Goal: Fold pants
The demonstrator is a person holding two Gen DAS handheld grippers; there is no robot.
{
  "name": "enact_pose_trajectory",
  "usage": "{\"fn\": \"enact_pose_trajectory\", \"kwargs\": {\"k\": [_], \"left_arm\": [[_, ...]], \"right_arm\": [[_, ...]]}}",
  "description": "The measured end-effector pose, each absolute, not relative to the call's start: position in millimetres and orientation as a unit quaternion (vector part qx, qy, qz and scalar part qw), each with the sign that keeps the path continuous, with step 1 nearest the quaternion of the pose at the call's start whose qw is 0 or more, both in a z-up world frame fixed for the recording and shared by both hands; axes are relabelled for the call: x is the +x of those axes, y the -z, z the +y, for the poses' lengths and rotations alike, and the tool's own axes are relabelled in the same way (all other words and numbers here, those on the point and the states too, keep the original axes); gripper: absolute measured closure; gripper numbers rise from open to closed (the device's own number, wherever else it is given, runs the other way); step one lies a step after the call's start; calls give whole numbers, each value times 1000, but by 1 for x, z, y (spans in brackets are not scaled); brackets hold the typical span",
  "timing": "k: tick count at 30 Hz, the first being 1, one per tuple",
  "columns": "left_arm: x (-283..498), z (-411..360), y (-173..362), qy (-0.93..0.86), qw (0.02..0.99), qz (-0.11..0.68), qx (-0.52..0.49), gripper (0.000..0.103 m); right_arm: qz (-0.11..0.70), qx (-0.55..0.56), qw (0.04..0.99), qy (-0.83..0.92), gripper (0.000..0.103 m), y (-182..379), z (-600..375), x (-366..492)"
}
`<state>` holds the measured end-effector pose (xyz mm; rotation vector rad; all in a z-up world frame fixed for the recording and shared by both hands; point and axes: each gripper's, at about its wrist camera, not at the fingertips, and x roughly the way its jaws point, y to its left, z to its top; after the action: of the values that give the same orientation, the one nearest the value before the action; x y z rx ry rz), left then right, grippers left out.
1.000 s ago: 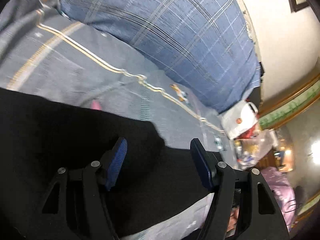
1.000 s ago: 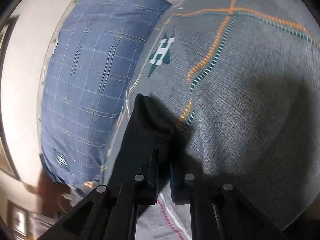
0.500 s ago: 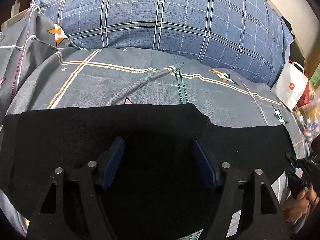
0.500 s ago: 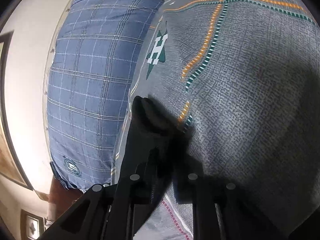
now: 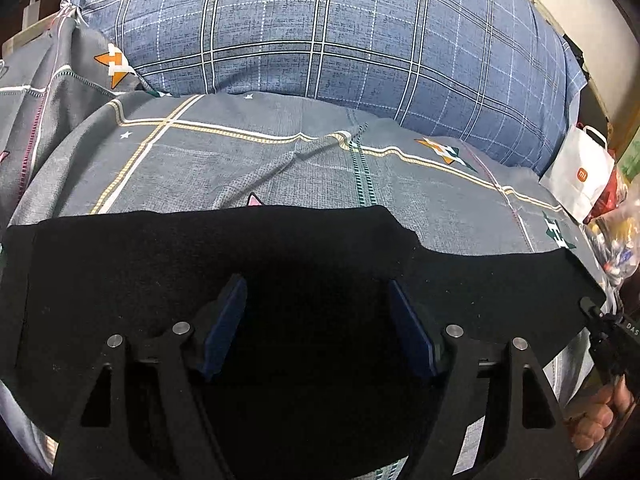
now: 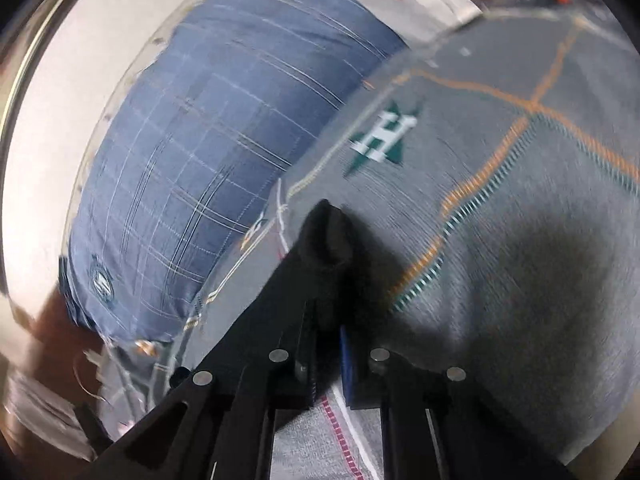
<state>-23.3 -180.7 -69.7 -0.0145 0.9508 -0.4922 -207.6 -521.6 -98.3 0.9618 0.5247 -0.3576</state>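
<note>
Black pants lie flat across the grey patterned bedsheet, spread from left to right in the left wrist view. My left gripper is open, its blue pads above the middle of the pants with nothing between them. My right gripper is shut on the right end of the black pants, a bunch of cloth sticking out past the fingers. The right gripper and the hand on it show at the right edge of the left wrist view.
A big blue plaid pillow lies along the far side of the bed; it also shows in the right wrist view. A white paper bag and plastic bags of clutter stand at the right of the bed.
The left gripper swung round from a tilted view to face the pillow squarely, above the middle of the pants. The right gripper kept its hold and turned, and its view is blurred.
</note>
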Motion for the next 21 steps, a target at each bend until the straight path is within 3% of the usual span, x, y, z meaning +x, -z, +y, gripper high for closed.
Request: {"fn": "enact_pose_trajectory", "kwargs": {"k": [4, 8, 14, 21], "left_arm": [[-22, -179, 68, 240, 857, 456, -14, 30], [-11, -152, 50, 258, 850, 450, -92, 30], [14, -89, 15, 216, 860, 435, -156, 30], [31, -59, 47, 161, 840, 482, -192, 30]], "right_arm": [[250, 477, 825, 171, 94, 108, -526, -211], [249, 489, 818, 172, 95, 111, -528, -212], [240, 412, 864, 162, 95, 84, -504, -198], [235, 286, 926, 68, 95, 53, -431, -168]]}}
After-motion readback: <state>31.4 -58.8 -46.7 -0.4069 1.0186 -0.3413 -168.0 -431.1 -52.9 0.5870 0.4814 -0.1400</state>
